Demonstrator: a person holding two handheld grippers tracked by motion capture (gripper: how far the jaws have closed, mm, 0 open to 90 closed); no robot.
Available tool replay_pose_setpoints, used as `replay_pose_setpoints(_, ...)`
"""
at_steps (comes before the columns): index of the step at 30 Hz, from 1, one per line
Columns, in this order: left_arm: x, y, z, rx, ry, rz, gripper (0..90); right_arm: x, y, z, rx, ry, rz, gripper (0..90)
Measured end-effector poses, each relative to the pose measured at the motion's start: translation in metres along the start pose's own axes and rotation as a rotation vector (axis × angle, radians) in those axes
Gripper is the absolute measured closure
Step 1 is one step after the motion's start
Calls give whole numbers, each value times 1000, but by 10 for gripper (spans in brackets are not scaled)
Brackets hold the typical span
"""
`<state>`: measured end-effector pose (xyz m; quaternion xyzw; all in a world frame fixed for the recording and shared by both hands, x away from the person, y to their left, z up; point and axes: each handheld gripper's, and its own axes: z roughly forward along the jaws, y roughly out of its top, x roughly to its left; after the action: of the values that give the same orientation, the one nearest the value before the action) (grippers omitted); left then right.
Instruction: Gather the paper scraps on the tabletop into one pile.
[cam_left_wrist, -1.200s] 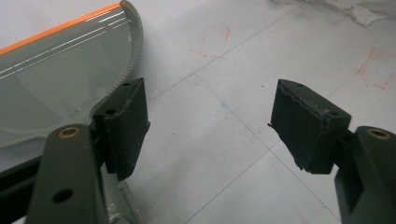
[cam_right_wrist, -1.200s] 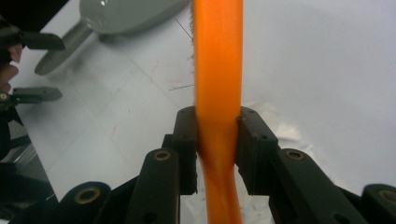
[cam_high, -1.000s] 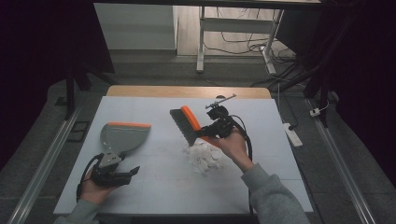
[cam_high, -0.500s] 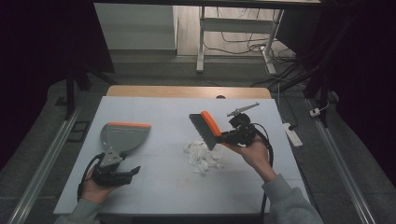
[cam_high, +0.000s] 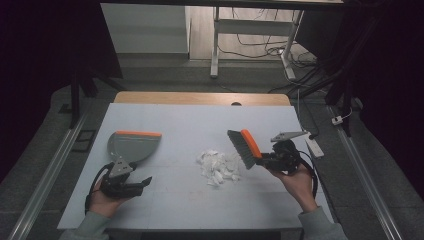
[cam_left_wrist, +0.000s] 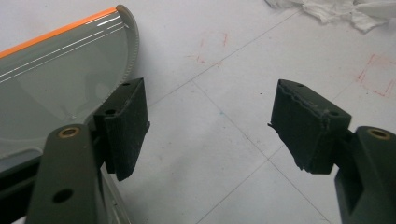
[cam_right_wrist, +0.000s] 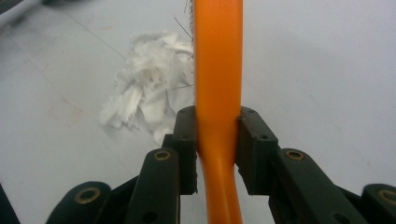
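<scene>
A hand brush (cam_high: 243, 146) with an orange back and grey bristles is held at the right of the table by my right gripper (cam_high: 264, 161), whose pads are shut on its orange handle (cam_right_wrist: 217, 93). Just left of the bristles lies a pile of white paper scraps (cam_high: 217, 165) (cam_right_wrist: 149, 95). A grey dustpan (cam_high: 131, 145) with an orange lip rests flat at the table's left. My left gripper (cam_high: 142, 181) sits just in front of the dustpan (cam_left_wrist: 56, 79), jaws wide open with bare table between them.
The white table top (cam_high: 190, 200) has faint red marks and thin grid lines (cam_left_wrist: 212, 39). A white power strip (cam_high: 315, 147) lies by the right edge. Beyond the far edge stand table legs and cables on the floor (cam_high: 260, 45).
My right hand has carried the brush rightward across the table, from over the left side of the scrap pile to its right side. The left hand and the dustpan have stayed in place.
</scene>
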<state>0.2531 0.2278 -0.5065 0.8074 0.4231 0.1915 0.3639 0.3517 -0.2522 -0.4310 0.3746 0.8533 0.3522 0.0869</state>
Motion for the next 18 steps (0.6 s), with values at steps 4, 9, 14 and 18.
replay_pose_setpoints(4,0,1,1,-1,1,0,285,-5,-18,-7,-11,-25,-3,710)
replay_pose_setpoints(9,-2,3,3,-2,-1,4,285,-7,-40,-16,-33,-55,-29,709)
replay_pose_setpoints(14,-4,4,5,2,-5,8,284,-9,-58,-23,-59,-72,-24,709)
replay_pose_setpoints(18,-4,4,6,1,-5,8,283,-15,-70,-26,-70,-76,-7,709)
